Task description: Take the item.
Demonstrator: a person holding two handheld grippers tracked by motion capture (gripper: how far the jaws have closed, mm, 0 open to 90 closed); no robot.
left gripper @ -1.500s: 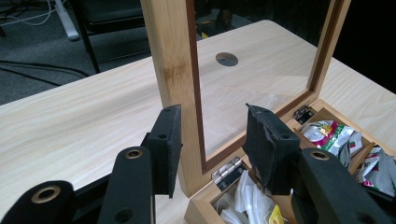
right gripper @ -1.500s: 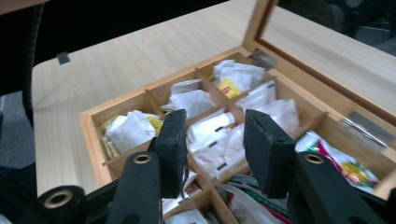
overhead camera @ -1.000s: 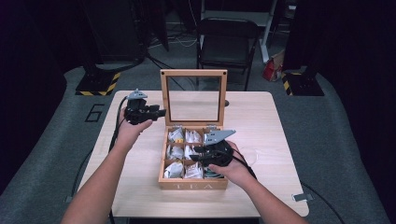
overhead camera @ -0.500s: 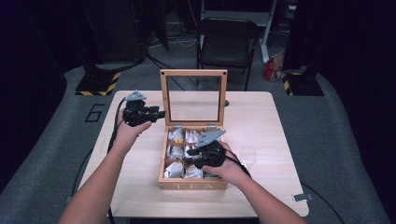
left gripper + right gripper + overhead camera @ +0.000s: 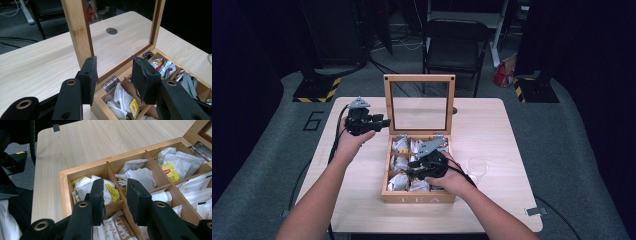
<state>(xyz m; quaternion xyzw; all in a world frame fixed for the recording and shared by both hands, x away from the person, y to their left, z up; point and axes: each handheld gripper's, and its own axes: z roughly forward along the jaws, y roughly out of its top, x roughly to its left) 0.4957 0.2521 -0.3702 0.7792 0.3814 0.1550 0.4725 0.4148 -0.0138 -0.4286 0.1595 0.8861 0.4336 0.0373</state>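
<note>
Two grippers at a wooden tea box (image 5: 418, 197) mid-table. Left gripper (image 5: 382, 122) parted, empty, at the upright glass lid's (image 5: 420, 104) left frame. Right gripper (image 5: 413, 167) over the tea-bag compartments, closing just now, seemingly gripping nothing yet.

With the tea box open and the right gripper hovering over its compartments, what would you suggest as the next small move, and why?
Probably lower the right gripper slightly and steer it to one side of the wooden divider. Its jaws have just been closing with nothing between them and straddle that divider, so as aimed they would catch wood, not the tea bags beside it in the tea box.
</note>
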